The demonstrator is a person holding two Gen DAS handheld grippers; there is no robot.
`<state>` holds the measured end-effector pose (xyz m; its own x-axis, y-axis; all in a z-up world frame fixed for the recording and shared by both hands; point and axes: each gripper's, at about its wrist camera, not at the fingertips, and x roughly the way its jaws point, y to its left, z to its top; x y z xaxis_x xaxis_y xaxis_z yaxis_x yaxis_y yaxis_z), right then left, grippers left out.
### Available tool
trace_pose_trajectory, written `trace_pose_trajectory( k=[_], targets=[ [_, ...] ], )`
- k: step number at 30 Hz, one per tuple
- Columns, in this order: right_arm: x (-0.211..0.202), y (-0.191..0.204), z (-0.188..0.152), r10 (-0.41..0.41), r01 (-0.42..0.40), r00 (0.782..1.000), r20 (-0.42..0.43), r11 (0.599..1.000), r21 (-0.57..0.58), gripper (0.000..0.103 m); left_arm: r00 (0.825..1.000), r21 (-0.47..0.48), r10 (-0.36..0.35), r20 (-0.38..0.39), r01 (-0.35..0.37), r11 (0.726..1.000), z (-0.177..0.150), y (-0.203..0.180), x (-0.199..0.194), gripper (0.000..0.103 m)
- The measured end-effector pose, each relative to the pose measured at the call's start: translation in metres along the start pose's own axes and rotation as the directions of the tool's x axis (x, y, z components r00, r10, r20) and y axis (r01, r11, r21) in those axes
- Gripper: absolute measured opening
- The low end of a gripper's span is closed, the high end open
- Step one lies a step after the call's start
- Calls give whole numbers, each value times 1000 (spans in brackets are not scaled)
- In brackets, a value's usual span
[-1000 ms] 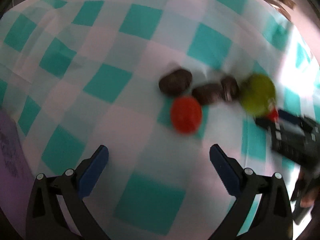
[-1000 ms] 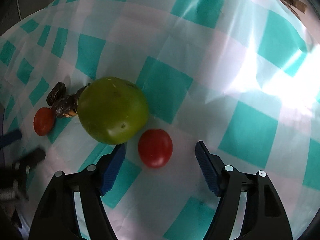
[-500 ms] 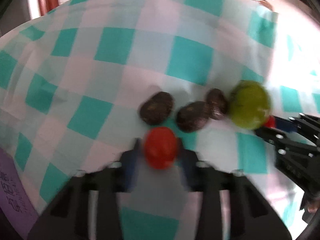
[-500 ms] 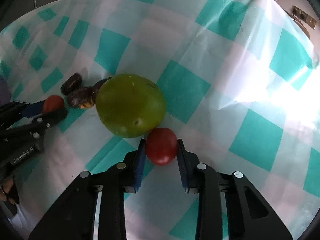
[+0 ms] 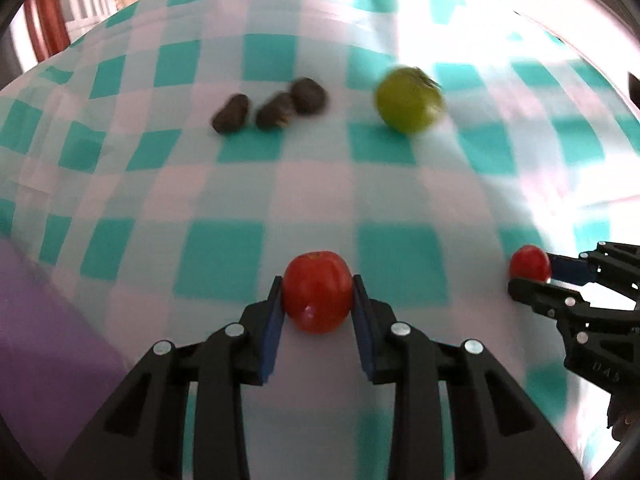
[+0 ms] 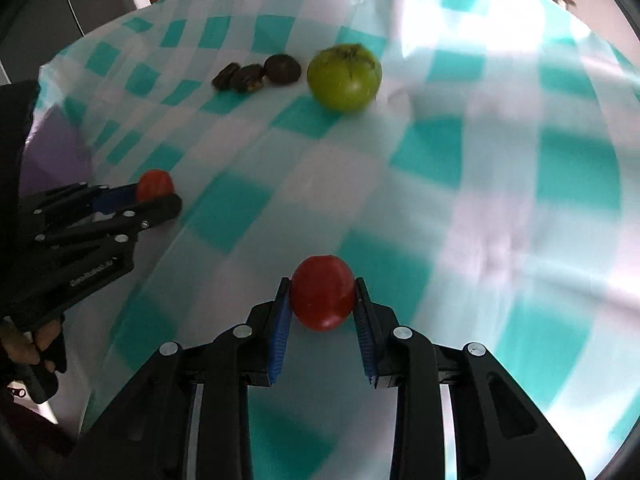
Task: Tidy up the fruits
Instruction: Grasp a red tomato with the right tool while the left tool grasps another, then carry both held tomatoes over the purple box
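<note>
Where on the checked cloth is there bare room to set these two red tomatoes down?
Free: the broad cloth between the grippers and the green tomato, and to its right. Crowded: the far strip where three dark fruits sit beside it.

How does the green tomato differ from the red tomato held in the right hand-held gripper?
The green tomato is green and clearly bigger; the red tomato is red and small. The green tomato lies free on the checked cloth, while the red tomato is clamped in the right hand-held gripper. Both are round.
</note>
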<state>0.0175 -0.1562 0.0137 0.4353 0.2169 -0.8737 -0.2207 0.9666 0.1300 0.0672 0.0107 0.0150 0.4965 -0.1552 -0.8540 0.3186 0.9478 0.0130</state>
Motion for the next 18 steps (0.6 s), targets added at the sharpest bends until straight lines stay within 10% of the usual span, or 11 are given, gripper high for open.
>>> trace_pose_trajectory(
  k=[18],
  targets=[
    [-120,-40,-104,83,-83,995,49,997,5,31,998,12,-1,-61,2,1000,-88,-108,-83,33]
  ],
)
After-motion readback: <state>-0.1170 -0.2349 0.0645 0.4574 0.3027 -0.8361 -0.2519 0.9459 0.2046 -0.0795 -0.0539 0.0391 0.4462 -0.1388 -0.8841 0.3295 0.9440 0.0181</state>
